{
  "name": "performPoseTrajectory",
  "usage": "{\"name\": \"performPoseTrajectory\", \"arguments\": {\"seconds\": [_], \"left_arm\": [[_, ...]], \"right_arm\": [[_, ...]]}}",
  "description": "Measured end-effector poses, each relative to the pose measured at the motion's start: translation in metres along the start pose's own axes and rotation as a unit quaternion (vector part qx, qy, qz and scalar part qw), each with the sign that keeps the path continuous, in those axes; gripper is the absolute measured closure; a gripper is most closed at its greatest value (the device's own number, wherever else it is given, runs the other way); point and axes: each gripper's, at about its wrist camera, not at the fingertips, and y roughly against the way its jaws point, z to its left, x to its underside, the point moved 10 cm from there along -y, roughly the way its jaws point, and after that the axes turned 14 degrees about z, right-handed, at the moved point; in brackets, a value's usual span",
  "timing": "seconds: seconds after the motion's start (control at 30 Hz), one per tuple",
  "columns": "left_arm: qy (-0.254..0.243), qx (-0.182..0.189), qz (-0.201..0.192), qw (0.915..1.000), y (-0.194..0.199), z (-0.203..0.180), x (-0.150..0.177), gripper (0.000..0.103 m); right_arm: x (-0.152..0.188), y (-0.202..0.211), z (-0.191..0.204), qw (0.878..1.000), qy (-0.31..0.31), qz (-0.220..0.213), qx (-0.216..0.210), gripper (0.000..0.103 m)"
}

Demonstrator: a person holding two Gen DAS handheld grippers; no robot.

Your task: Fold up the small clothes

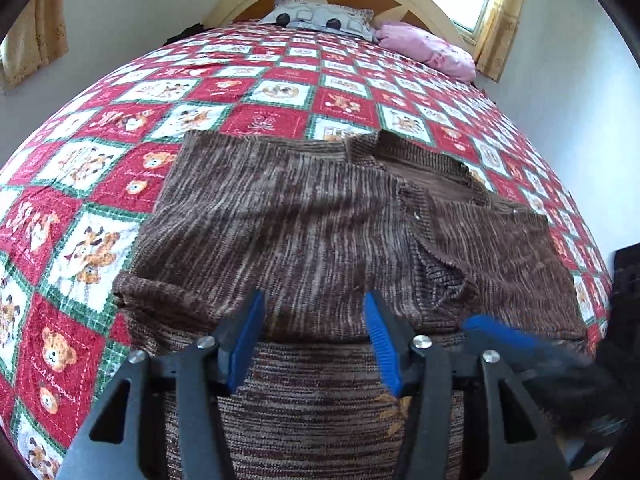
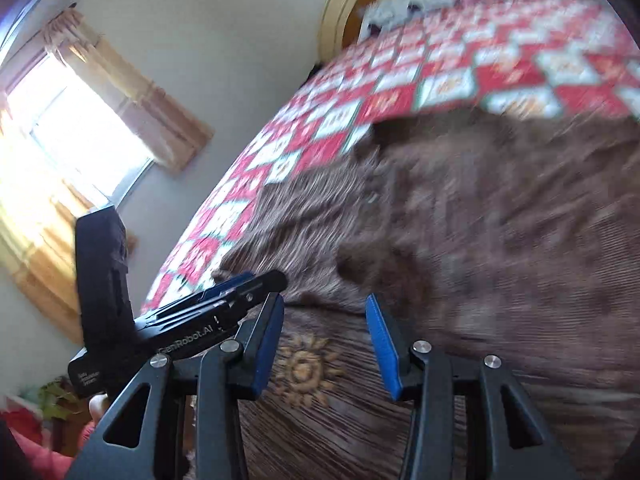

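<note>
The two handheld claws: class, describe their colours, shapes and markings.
Each claw, left claw and right claw, has black angular linkage arms with triangular cut-outs, silver round pivot pins and flat blue finger pads. The left one's black body reads "GenRobot.AI" in white in the right wrist view. No cables or sleeves show.

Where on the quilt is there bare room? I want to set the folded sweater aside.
Bare quilt lies left of the sweater, and a wide band between it and the pillows. Crowded near edge: both grippers, left, right, open over the sweater.
</note>
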Motion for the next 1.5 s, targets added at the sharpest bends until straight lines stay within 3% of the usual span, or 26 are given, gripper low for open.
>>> {"name": "performPoseTrajectory", "arguments": {"seconds": [0.07,0.13,0.3,0.33,0.4,0.47,0.53,0.57,0.67,0.73,0.8,0.87,0.9,0.97,1.03,1.13,1.23,1.3,1.33,1.43,1.5], "left_arm": [[0.005,0.007,0.001,1.0,0.002,0.003,0.0,0.047],[0.005,0.008,-0.003,1.0,0.006,0.006,0.0,0.047],[0.01,0.007,-0.02,0.9997,0.013,0.011,-0.007,0.047],[0.011,0.009,-0.02,0.9997,0.013,0.01,-0.007,0.047],[0.01,0.016,-0.013,0.9997,0.01,0.006,-0.007,0.047],[0.004,0.02,-0.009,0.9997,0.008,0.003,-0.006,0.046],[-0.002,0.024,-0.01,0.9997,0.01,0.001,-0.005,0.041],[-0.003,0.026,-0.014,0.9996,0.013,0.001,-0.006,0.039],[-0.01,0.042,-0.023,0.9988,0.018,-0.007,-0.012,0.039],[-0.025,0.048,-0.024,0.9982,0.018,-0.018,-0.015,0.039],[-0.041,0.056,-0.023,0.9973,0.014,-0.033,-0.014,0.037],[-0.049,0.051,-0.017,0.9974,0.004,-0.043,-0.013,0.036],[-0.049,0.042,-0.014,0.9978,-0.002,-0.045,-0.013,0.036],[-0.033,0.009,0.015,0.9993,-0.024,-0.042,-0.007,0.036],[-0.036,-0.01,0.002,0.9993,-0.027,-0.041,-0.008,0.036],[-0.063,-0.046,-0.014,0.9969,-0.027,-0.044,-0.005,0.036],[-0.059,-0.042,-0.017,0.9972,-0.029,-0.04,-0.006,0.03],[-0.053,-0.029,-0.019,0.998,-0.031,-0.038,-0.009,0.026],[-0.054,-0.025,-0.018,0.998,-0.031,-0.038,-0.009,0.025],[-0.056,-0.028,-0.021,0.9978,-0.031,-0.041,-0.008,0.024],[-0.058,-0.031,-0.02,0.9977,-0.031,-0.042,-0.008,0.024]], "right_arm": [[0.001,-0.01,0.006,1.0,0.009,0.005,0.009,0.057],[0.004,-0.008,0.022,0.999,0.03,0.025,-0.019,0.059],[-0.015,0.036,0.015,0.997,0.022,-0.069,0.017,0.059],[-0.015,0.03,0.01,0.998,0.016,-0.056,0.02,0.059],[-0.005,-0.007,0.004,1.0,0.012,0.013,0.016,0.059],[-0.002,-0.006,0.014,0.999,0.032,0.007,0.017,0.056],[0.002,0.0,0.029,0.997,0.024,0.037,-0.063,0.057],[-0.002,0.007,0.028,0.997,0.02,0.026,-0.071,0.057],[-0.019,0.033,0.015,0.999,0.027,-0.04,-0.005,0.057],[-0.033,0.044,-0.001,0.998,-0.002,-0.06,0.001,0.057],[-0.049,0.041,-0.019,0.997,-0.033,-0.062,0.023,0.062],[-0.067,0.033,-0.031,0.997,-0.024,-0.056,0.056,0.075],[-0.075,0.024,-0.032,0.996,-0.011,-0.046,0.07,0.075],[-0.081,-0.012,-0.045,0.99,-0.003,0.005,0.14,0.076],[-0.094,-0.012,-0.047,0.987,0.008,-0.021,0.159,0.081],[-0.109,-0.012,-0.051,0.982,0.0,-0.056,0.179,0.08],[-0.116,-0.015,-0.05,0.979,0.01,-0.061,0.196,0.078],[-0.117,-0.012,-0.054,0.982,-0.003,-0.062,0.177,0.078],[-0.117,-0.005,-0.056,0.984,-0.017,-0.062,0.166,0.078],[-0.104,0.047,-0.049,0.98,-0.038,-0.123,0.15,0.078],[-0.09,0.08,-0.049,0.975,-0.031,-0.135,0.172,0.078]]}}
